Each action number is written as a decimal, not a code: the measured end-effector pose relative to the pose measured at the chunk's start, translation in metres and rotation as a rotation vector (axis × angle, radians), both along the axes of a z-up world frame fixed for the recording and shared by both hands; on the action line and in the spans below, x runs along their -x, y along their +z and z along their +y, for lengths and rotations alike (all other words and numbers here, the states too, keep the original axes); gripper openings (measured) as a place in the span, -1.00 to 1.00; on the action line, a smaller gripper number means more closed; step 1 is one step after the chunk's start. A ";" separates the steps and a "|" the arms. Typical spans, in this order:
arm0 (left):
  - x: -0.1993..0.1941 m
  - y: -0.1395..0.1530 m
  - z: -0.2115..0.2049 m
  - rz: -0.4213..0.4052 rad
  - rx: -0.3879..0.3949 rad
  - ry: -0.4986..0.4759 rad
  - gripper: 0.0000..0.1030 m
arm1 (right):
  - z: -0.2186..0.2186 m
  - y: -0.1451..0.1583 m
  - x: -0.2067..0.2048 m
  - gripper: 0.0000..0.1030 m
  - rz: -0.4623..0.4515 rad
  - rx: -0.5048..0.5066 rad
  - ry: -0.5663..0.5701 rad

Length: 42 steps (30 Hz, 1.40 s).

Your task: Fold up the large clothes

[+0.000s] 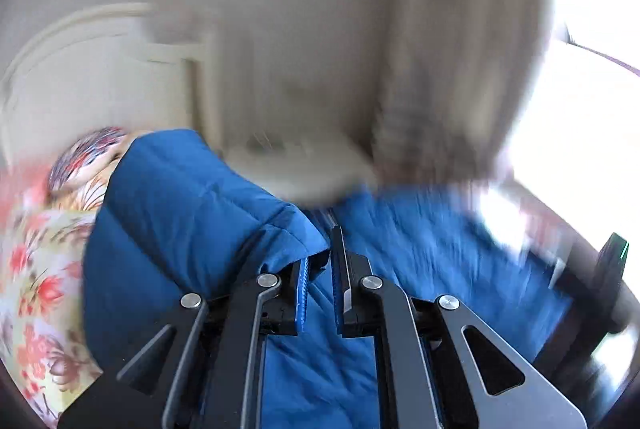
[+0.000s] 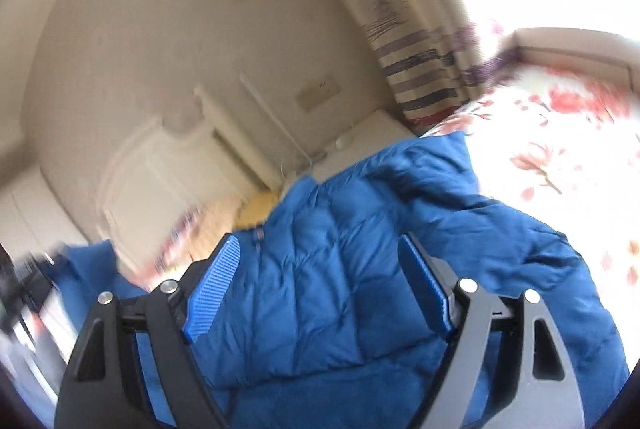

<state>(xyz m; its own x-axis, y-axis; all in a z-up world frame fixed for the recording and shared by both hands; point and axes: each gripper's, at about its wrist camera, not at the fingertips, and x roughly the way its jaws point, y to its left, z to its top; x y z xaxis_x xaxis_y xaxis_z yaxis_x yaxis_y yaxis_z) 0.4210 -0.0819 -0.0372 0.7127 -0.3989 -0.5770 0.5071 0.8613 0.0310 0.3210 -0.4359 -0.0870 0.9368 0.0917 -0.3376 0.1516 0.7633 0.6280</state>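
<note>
The left gripper [image 1: 320,257] is clamped on a fold of the blue padded jacket [image 1: 192,197], which lies on the floral bedspread [image 1: 36,269]; the right gripper [image 2: 320,269], rolled sideways, hangs wide apart over the jacket, holding nothing; only its view shows the striped curtain [image 2: 424,81].
</note>
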 end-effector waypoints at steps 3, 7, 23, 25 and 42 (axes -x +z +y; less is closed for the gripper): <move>0.001 -0.068 -0.056 0.164 -0.177 -0.097 -0.84 | -0.019 -0.006 0.006 0.58 -0.028 -0.098 -0.035; 0.018 -0.095 -0.073 0.077 -0.325 -0.097 -0.82 | -0.035 -0.015 0.010 0.58 -0.037 -0.178 -0.050; 0.010 -0.038 0.170 0.286 0.415 0.463 -0.77 | -0.018 -0.010 0.005 0.58 -0.009 -0.071 0.003; -0.005 -0.062 0.186 0.355 0.448 0.563 -0.77 | -0.007 -0.006 0.001 0.58 0.003 -0.008 0.029; -0.005 -0.108 0.189 0.371 0.485 0.546 -0.76 | 0.288 -0.002 -0.004 0.58 0.103 1.206 0.762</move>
